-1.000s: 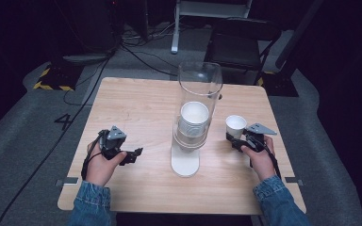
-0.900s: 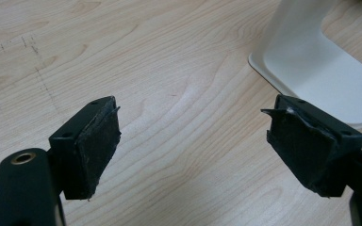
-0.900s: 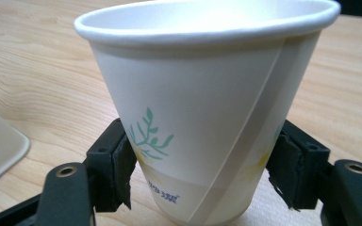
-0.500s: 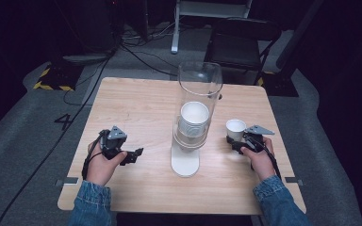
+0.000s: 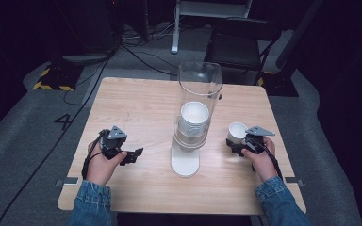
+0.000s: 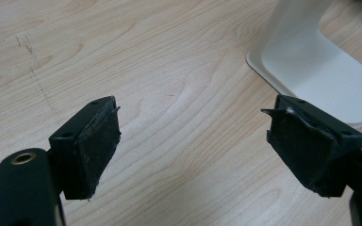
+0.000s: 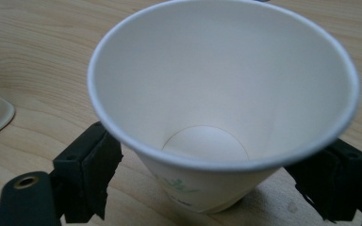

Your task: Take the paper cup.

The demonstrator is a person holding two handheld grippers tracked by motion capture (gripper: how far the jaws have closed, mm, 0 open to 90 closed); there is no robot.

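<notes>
One clear dispenser tube (image 5: pixel 199 113) at frame centre holds stacked cups; a single paper cup (image 5: pixel 237 133) sits right of it between the right gripper's (image 5: pixel 235 147) jaws, apparently pulled free, grip uncertain; left gripper (image 5: pixel 136 154), lower left, gapes empty

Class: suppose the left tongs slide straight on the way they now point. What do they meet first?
Probably the white base of the cup holder: the open left tongs aim across bare table towards it, though slightly off-centre.
</notes>
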